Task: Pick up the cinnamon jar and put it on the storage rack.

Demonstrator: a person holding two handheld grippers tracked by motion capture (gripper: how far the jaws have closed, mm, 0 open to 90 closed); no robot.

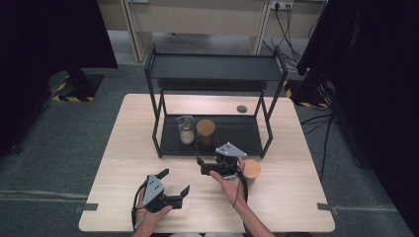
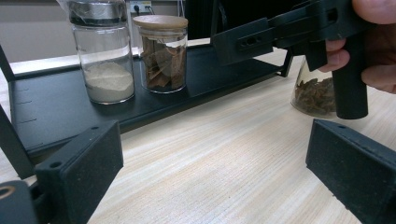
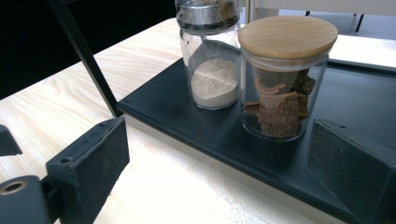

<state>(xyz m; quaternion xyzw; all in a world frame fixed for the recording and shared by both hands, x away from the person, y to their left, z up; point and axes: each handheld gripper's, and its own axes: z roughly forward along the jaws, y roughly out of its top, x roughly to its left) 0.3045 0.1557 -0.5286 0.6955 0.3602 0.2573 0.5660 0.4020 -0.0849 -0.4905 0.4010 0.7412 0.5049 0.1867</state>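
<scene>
On the left of the high view the left gripper (image 1: 174,184) sits low over the near part of the pale wooden table (image 1: 133,143), held by the person's left hand (image 1: 149,213). Its jaws stand wide apart with nothing between them; in the left gripper view only bare tabletop lies in the gap.

Farther in stands a black rack (image 1: 213,74) with 2 levels, its lower shelf (image 1: 237,136) resting on the table. On that shelf are 2 glass jars, just beside each other: to the left a metal-capped jar (image 1: 186,129) part-filled with pale powder, to the right a wood-lidded jar (image 1: 205,132) holding brown bark-like pieces. Both stand upright near the shelf's front edge.

In front of the shelf the right gripper (image 1: 206,166) is held level above the table in the right hand (image 1: 231,181), its jaws pointing left and toward the shelf. They are spread wide and grip nothing; in the right gripper view the wood-lidded jar stands ahead, between the 2 jaws but clear of both.

Just right of that hand, a 3rd jar with a wooden lid (image 1: 251,170) stands on the table outside the rack, brown flakes inside it
</scene>
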